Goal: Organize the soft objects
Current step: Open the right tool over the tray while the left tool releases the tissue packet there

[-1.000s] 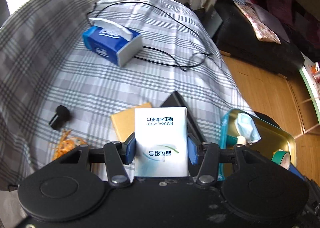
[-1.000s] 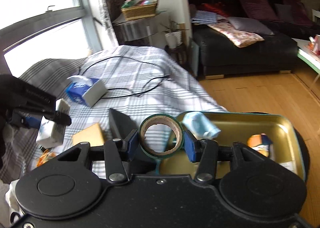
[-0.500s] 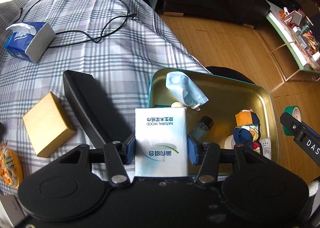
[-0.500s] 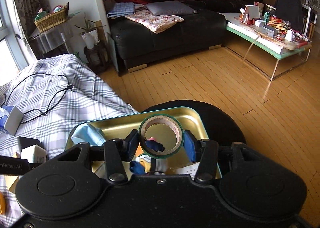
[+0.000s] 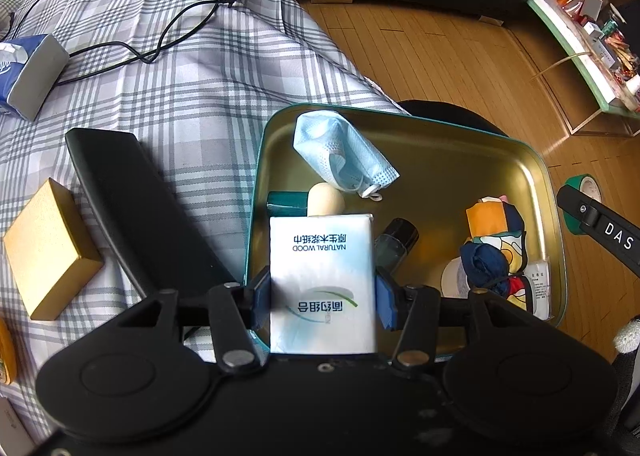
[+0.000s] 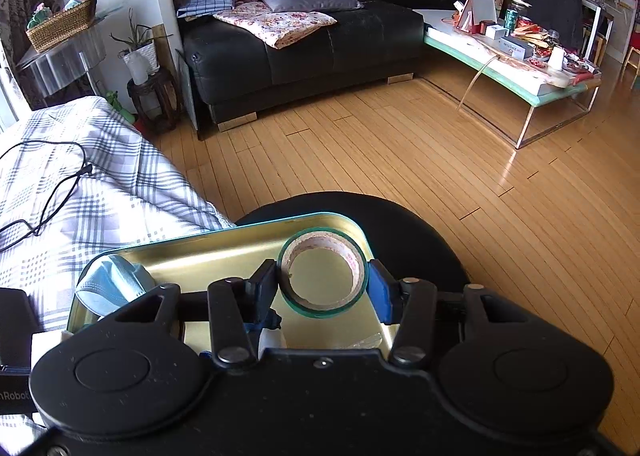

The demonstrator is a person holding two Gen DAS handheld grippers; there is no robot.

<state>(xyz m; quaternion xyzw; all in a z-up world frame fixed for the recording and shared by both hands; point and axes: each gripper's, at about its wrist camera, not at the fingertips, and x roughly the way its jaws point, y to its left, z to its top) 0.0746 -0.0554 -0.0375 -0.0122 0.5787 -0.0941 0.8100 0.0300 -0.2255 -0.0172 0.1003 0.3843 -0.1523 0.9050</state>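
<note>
Over the tin tray [image 5: 538, 160], already holding mask [image 5: 344, 154] and pouch [image 5: 494, 240], I've got left gripper [image 5: 323, 298] clamping tissue pack [image 5: 322, 284], right gripper [image 6: 322, 292] clamping tape roll [image 6: 322, 272]; both undropped.

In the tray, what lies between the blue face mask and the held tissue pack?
Left wrist view: a cream rounded cap on a teal item, between face mask and tissue pack.

One tin tray [image 5: 540, 176] holds one face mask [image 5: 340, 148]. Two tissue packs: one white [image 5: 322, 276], one blue [image 5: 30, 72]. One tape roll [image 6: 322, 272], one gold box [image 5: 48, 248], one black cable [image 5: 160, 36].
</note>
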